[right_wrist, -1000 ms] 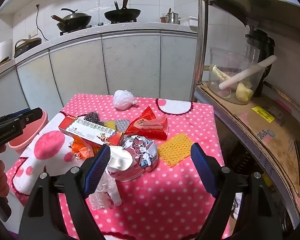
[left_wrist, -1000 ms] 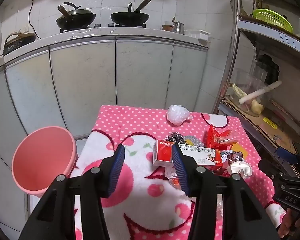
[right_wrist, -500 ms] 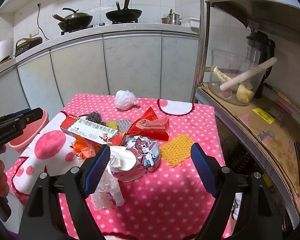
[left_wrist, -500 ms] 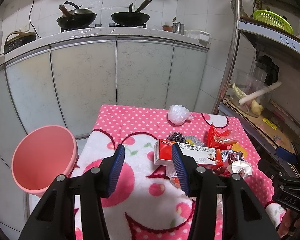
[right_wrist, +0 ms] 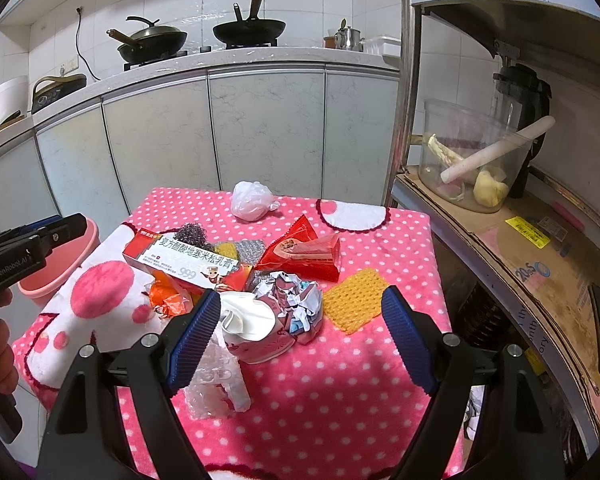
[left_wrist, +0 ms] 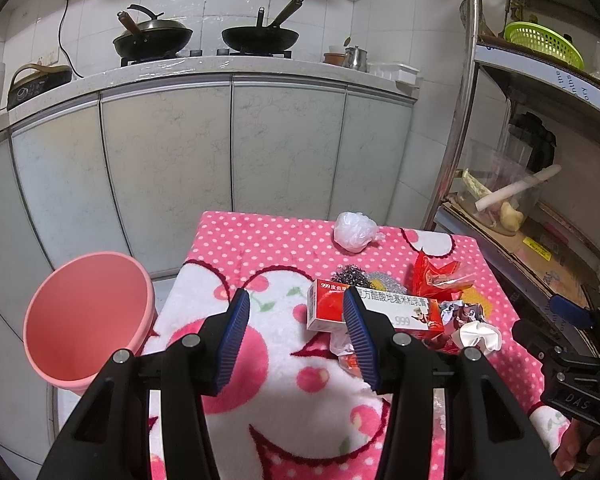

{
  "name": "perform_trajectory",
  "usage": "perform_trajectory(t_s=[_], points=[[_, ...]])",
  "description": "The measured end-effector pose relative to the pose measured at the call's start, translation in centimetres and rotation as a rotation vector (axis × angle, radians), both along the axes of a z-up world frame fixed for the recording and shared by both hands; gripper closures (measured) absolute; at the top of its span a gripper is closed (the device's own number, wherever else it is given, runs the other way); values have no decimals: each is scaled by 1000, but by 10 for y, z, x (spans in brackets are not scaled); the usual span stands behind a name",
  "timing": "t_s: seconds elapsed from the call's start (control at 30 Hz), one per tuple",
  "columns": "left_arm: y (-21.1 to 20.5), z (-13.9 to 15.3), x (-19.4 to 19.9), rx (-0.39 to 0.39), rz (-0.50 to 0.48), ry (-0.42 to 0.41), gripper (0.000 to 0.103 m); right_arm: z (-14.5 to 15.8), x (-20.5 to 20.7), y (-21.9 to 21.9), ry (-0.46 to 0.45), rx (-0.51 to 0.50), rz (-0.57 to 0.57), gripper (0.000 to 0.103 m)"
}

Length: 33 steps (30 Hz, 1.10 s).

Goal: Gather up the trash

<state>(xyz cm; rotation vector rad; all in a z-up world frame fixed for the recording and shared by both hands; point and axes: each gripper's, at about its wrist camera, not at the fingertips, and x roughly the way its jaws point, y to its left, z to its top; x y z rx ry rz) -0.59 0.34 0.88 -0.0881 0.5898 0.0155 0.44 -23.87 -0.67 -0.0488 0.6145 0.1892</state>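
Trash lies on a small table with a pink dotted cloth (right_wrist: 340, 400): a long red and white box (right_wrist: 180, 258) (left_wrist: 396, 310), a red wrapper (right_wrist: 304, 250), a white plastic ball (right_wrist: 250, 200), a crumpled paper cup (right_wrist: 260, 328), crumpled foil (right_wrist: 296, 304), an orange wrapper (right_wrist: 168, 300), clear plastic (right_wrist: 216, 388) and a yellow mesh pad (right_wrist: 356, 300). A pink bin (left_wrist: 84, 316) stands left of the table. My left gripper (left_wrist: 296, 324) is open and empty, near the box's left end. My right gripper (right_wrist: 300, 328) is open wide and empty above the cup and foil.
Kitchen cabinets (left_wrist: 228, 160) with woks on the counter stand behind the table. A metal shelf rack (right_wrist: 500, 240) with a clear container stands close at the table's right side. A scrubber (right_wrist: 190, 234) lies behind the box.
Both grippers have edged slightly forward toward the trash pile. Nothing was taken hold of.
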Motion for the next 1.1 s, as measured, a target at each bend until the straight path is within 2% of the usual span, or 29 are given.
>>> perform_trajectory(t_s=[1.1], points=[[0, -3, 0, -11, -15, 3, 55, -2, 0, -2, 1, 3, -3, 20]])
